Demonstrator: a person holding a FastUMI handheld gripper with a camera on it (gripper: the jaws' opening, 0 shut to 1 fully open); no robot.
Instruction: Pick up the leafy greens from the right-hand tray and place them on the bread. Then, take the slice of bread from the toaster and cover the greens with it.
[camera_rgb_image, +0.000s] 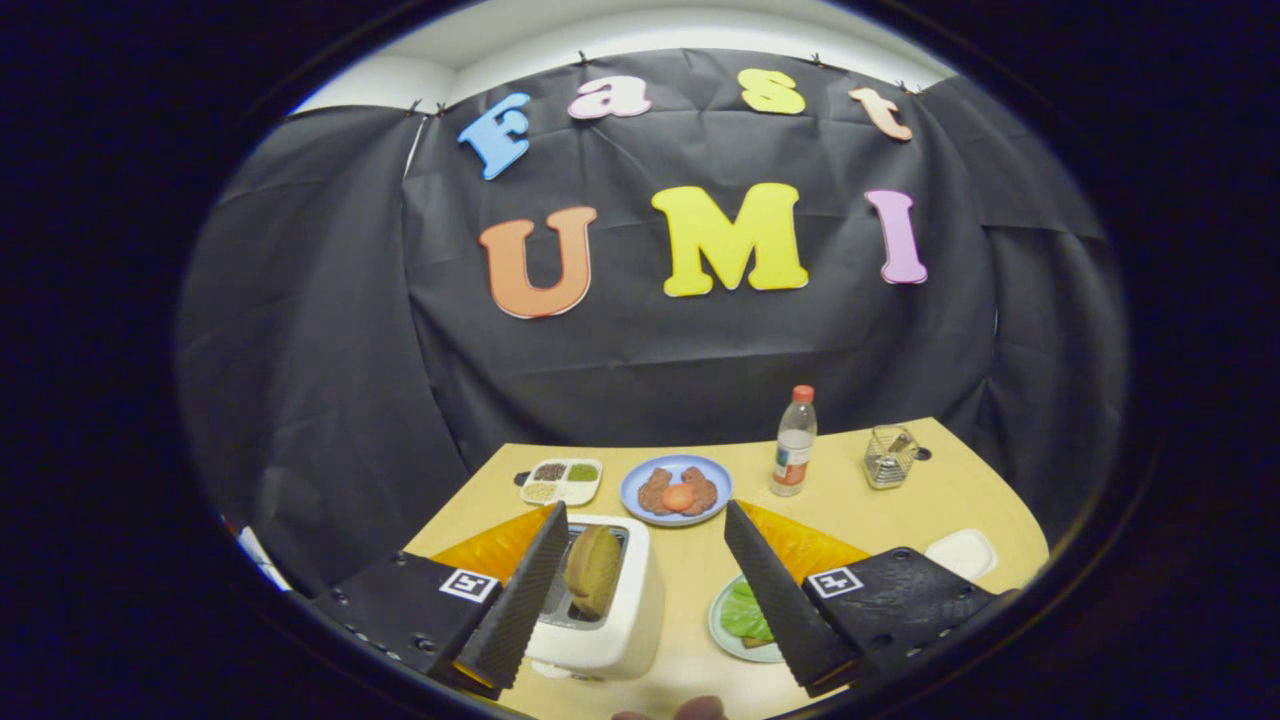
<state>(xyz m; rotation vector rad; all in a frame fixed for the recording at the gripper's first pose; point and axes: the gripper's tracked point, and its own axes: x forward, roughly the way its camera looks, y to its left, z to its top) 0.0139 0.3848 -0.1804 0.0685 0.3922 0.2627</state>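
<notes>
The gripper (645, 540) is hovering with its two fingers (520, 600) spread wide apart, gripping nothing, both angling up and inward toward the far side.

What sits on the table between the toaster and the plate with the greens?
Nothing: in the gripper view, bare tabletop separates the toaster from the greens on their plate. The open tool grips nothing.

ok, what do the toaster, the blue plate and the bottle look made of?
Toaster: looks like white plastic or painted metal, smooth with a mild sheen; can't tell which. Blue plate: glossy, probably ceramic or melamine, evenly coloured. Bottle: clear plastic by the look, see-through body with a red cap. The hand-held gripper is open, its fingers either side of the toaster and its bread slice.
</notes>
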